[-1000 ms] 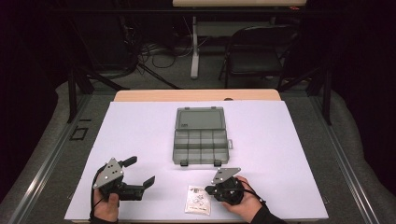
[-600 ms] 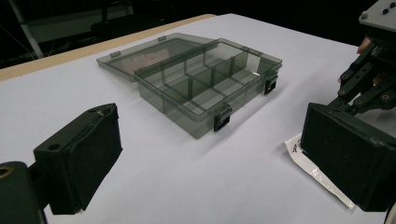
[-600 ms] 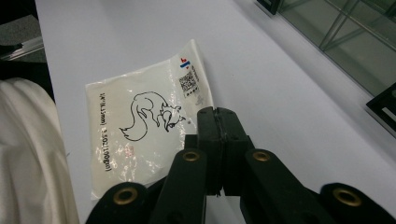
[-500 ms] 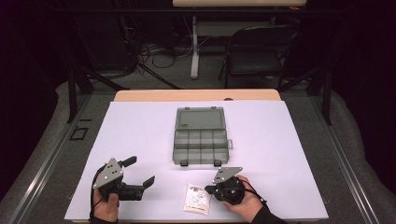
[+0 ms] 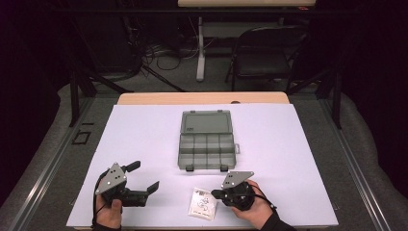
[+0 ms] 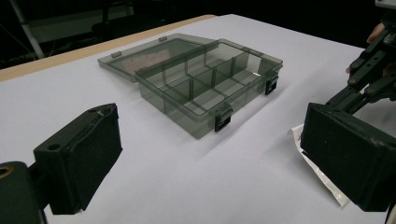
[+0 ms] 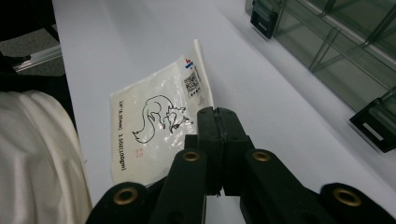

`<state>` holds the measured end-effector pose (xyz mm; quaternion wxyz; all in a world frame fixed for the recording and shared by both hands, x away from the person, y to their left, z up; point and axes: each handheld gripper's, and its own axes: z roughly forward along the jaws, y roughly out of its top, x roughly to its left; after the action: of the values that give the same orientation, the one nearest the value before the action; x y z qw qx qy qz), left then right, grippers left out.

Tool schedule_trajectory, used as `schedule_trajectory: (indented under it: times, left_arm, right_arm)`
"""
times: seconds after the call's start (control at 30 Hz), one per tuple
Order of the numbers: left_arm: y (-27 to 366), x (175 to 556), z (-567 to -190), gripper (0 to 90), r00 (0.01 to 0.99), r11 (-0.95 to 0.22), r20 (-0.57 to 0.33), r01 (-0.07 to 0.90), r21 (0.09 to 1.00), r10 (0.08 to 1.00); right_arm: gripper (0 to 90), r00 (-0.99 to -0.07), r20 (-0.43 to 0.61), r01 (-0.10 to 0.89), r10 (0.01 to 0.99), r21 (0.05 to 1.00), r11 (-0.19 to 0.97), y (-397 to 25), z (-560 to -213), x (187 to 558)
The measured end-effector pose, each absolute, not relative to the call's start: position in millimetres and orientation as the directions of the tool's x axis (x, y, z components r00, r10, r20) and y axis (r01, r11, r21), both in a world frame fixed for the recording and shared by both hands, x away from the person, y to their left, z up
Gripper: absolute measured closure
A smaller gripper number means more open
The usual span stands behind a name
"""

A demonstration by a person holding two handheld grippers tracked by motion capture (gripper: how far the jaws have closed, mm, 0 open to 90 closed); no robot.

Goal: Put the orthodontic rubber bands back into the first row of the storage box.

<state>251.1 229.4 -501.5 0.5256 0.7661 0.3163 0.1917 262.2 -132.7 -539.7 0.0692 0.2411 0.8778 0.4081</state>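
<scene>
Packet: a small white packet (image 7: 161,126) lies flat on the white table (image 5: 298,144), at 6 o'clock from the box.
Print: a line-drawn fox, a QR code, and small text I cannot read.
My right gripper (image 7: 218,122): jaws pressed together, empty, tips over the packet's edge.
My left gripper (image 5: 143,177): jaws spread wide, empty.
Organiser box (image 5: 206,142): smoky plastic, lid open, at 12 o'clock.

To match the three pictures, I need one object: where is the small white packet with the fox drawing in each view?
High view: packet, bottom centre, left of the right gripper.
Left gripper view: right edge, behind the jaw.
Right gripper view: centre-left, beside the shut jaws.
Shared landmark: grey compartment box.
</scene>
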Motion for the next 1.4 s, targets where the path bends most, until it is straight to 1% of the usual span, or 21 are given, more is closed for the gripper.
schedule_trajectory:
  times: [0.37,0.63,1.0,1.4]
  left_arm:
    - [229,251,-502,5.2,0.726,-0.246,-0.041,0.285,0.926,0.687]
    - [230,251,-502,5.2,0.724,-0.245,-0.04,0.285,0.927,0.689]
    - [229,251,-502,5.2,0.724,-0.247,-0.04,0.286,0.926,0.689]
    - [230,251,-502,5.2,0.722,-0.245,-0.04,0.286,0.926,0.69]
  right_arm:
    - [90.0,-0.885,0.049,0.318,0.464,0.79,0.524,-137,-525,254]
    - [90.0,-0.885,0.01,0.278,0.465,0.814,0.511,-142,-514,250]
    - [90.0,-0.866,-0.032,0.249,0.499,0.837,0.487,-153,-500,249]
    - [90.0,-0.845,-0.057,0.236,0.531,0.852,0.467,-164,-487,252]
